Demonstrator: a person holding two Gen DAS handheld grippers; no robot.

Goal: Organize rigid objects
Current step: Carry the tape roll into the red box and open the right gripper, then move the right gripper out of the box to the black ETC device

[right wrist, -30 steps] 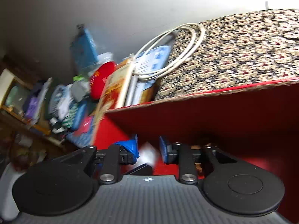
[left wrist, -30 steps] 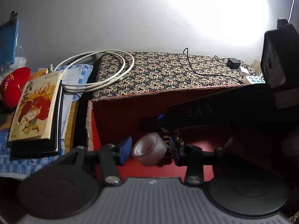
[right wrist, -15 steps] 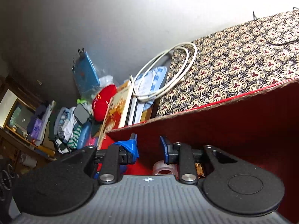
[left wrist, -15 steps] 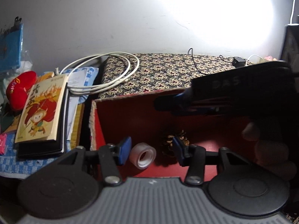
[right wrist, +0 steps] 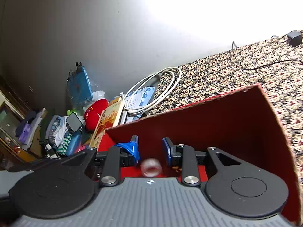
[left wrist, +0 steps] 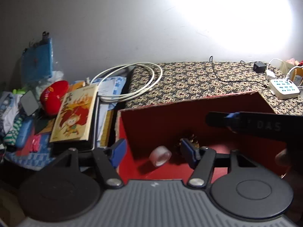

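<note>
left wrist view: my left tool [left wrist: 152,152] stands wide open with nothing in it; its jaws have just been opening, and the tape roll [left wrist: 160,155] lies free on its side on the floor of the red box [left wrist: 151,121], between the blue pads but touched by neither. a pine cone [left wrist: 191,141] sits just beside the roll, deeper in the box. right wrist view: my right tool [right wrist: 150,150] hangs over the same box, jaws partly open and empty, having just opened a little further; the roll [right wrist: 151,166] shows blurred below the gap. step in hand, as i judge it: the roll is delivered and both tools are free to leave. the next move calls for lifting clear of the box rim [left wrist: 189,102] before travelling. open room lies on the patterned bench [left wrist: 198,79] behind; the left side is crowded by the book [left wrist: 75,115] and white cable [left wrist: 132,87].
</note>
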